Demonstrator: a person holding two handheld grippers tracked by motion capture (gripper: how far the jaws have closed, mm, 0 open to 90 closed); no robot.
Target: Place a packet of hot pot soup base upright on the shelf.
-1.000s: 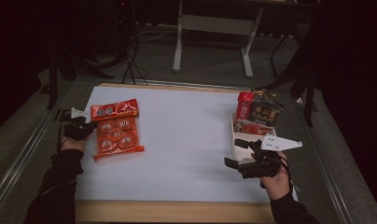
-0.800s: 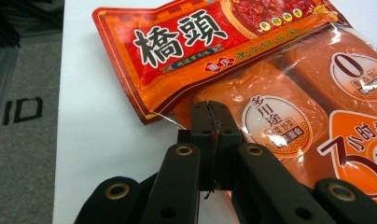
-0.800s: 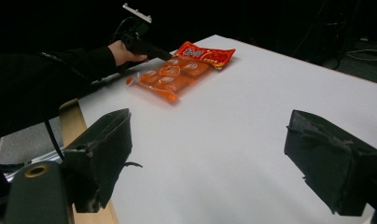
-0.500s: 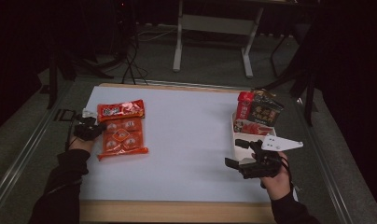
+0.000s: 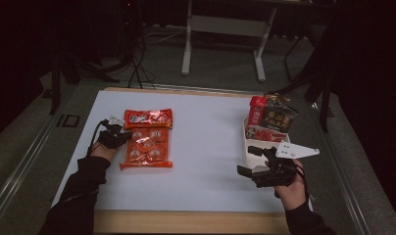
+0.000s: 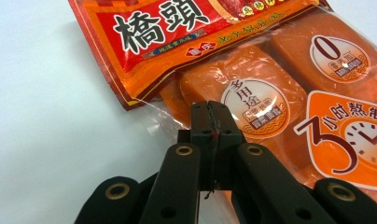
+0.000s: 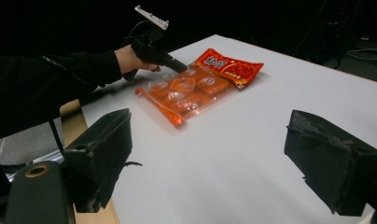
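White sheeting covers the counter [image 5: 206,147], with dark floor and a metal stand behind it. Toward the left edge of the counter lies an orange-red snack pack [image 5: 148,139], flat, its red printed header on the far side and the clear window over orange blocks on the near side. The left claw [image 5: 118,138] sits at the pack's left edge; in the left gripper view its jaws are clenched together, tips [image 6: 210,122] over the clear film beside the header. Whether a fold of film is pinched between them is hard to tell from this angle, though it looks like it.

The right claw [image 5: 255,164] hovers above the counter well to the right of the pack, jaws spread wide and holding nothing. Just right of that claw stands a white tray [image 5: 248,149] with other packets [image 5: 272,115] upright in it.

Judging by this, the step in hand is taking hold of the pack at its edge. The next move calls for a firm pinch on slippery film, then lifting or dragging the pack across toward the tray without it sliding free; the released right claw could come in to support the sagging far end.
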